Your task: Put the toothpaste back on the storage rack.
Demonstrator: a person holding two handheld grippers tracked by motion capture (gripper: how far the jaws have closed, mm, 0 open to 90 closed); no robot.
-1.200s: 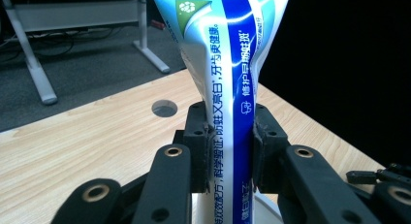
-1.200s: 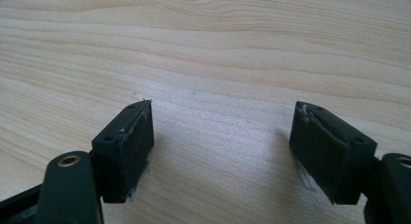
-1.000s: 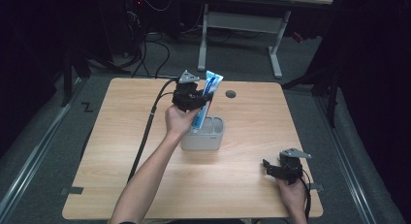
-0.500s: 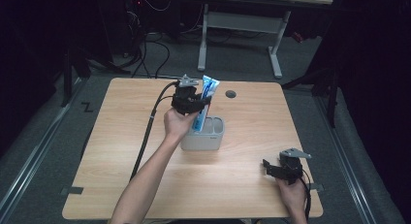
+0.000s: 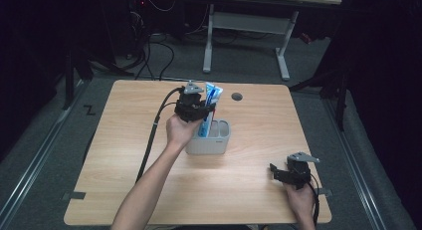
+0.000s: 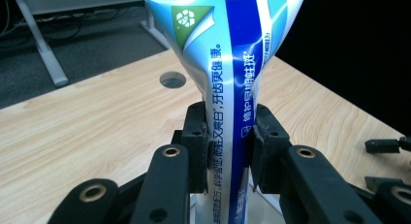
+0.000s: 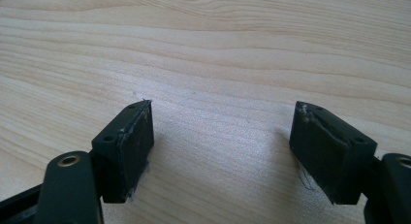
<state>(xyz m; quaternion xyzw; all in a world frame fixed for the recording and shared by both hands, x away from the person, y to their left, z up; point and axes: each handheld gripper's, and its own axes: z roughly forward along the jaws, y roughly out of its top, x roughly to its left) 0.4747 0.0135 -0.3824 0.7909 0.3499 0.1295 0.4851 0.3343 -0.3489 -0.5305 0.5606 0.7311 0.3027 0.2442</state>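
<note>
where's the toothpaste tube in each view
High view: toothpaste tube upper centre, standing in the grey holder, clamped by the left tongs.
Left gripper view: centre, top to bottom, between the jaws.
Right gripper view: not in it.
Shared landmark: the wooden table.

One toothpaste tube (image 5: pixel 211 101), one grey holder (image 5: pixel 209 144), two tongs, one table (image 5: pixel 124 140).

toothpaste tube (image 5: pixel 208 108) slightly lower in holder (image 5: pixel 209 139), seemingly more upright
</note>
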